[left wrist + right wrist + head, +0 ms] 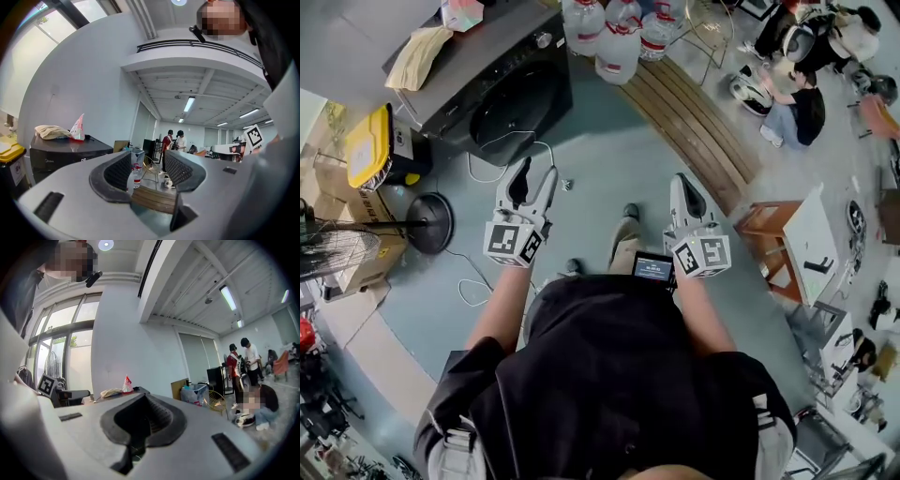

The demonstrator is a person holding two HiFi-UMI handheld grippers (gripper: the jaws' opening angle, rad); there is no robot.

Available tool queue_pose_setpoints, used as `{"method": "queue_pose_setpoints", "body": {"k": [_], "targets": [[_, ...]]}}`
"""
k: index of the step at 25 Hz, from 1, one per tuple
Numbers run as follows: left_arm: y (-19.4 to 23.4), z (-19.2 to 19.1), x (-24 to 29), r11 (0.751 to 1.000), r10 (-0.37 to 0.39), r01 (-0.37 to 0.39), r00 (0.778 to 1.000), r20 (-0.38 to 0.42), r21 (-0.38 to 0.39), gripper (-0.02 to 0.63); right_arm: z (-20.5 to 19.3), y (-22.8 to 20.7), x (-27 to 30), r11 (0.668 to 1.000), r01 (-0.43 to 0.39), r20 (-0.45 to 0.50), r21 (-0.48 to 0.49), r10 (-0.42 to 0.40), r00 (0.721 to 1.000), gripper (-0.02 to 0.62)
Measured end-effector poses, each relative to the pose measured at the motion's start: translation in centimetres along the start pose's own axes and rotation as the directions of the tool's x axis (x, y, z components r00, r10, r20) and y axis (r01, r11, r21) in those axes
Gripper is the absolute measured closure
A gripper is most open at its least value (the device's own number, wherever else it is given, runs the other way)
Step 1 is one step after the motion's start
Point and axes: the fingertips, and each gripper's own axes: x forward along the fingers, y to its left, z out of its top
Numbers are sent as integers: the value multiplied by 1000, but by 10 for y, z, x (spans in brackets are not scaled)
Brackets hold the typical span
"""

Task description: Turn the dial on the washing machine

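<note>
The dark washing machine (502,89) stands at the upper left of the head view, its silver dial (544,39) on the front panel near the top right corner. My left gripper (534,178) hovers over the floor a good way short of the machine, open, with nothing between its pads (117,171). In the left gripper view the washing machine (65,157) sits off to the left. My right gripper (684,187) is held at the same height further right, its jaws shut and empty (145,420).
A beige cloth (417,56) and a pink bag (461,11) lie on the machine. Large water bottles (619,33) stand beside it by a curved wooden strip (694,122). A cable (502,150), a fan (427,223) and a yellow bin (370,145) are at left. People sit at the far right (797,103).
</note>
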Motion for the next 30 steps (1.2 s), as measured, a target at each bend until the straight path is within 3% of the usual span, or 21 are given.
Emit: {"method": "queue_pose_setpoints", "body": {"k": [9, 14, 25, 30], "targets": [[-8, 21, 137, 991, 130, -130, 991, 18, 24, 397, 36, -105, 113, 984, -179, -19, -6, 179, 984, 594], [-11, 36, 186, 980, 181, -184, 982, 50, 73, 397, 47, -152, 156, 975, -222, -7, 31, 222, 975, 594], [-3, 22, 244, 958, 284, -285, 958, 43, 35, 397, 47, -196, 223, 950, -302, -23, 79, 305, 952, 594], [40, 13, 286, 945, 325, -326, 944, 52, 2, 397, 41, -207, 285, 939, -340, -58, 57, 343, 938, 594]]}}
